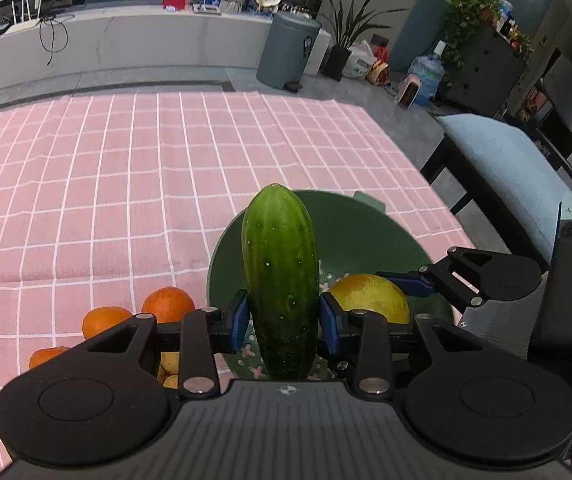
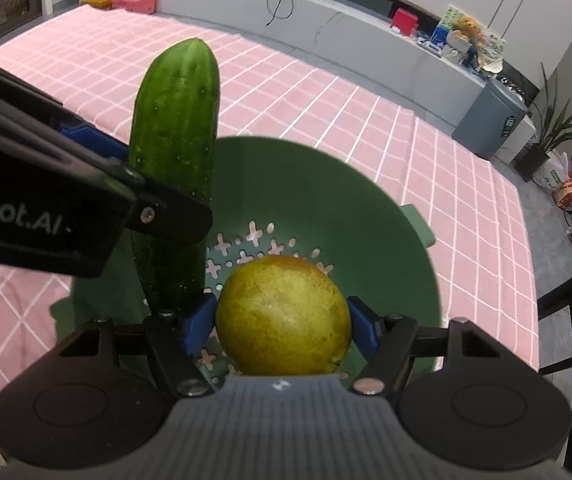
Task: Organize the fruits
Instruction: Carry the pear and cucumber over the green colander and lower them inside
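My left gripper [image 1: 284,320] is shut on a green cucumber [image 1: 280,276], which stands nearly upright over the green perforated colander [image 1: 370,236]. Its blue pads press the cucumber's lower half. My right gripper [image 2: 282,324] is shut on a yellow-green pear [image 2: 284,316], held just above the colander's [image 2: 326,200] holed bottom. In the right wrist view the cucumber [image 2: 176,152] and the left gripper [image 2: 134,184] sit at the left, close beside the pear. In the left wrist view the pear [image 1: 370,298] and the right gripper [image 1: 418,284] show right of the cucumber.
Three oranges [image 1: 168,304] and some yellow fruit [image 1: 170,362] lie on the pink checked tablecloth [image 1: 126,184] left of the colander. A black chair with a pale blue cushion [image 1: 502,168] stands at the table's right edge. A grey bin [image 1: 288,50] and a counter are beyond.
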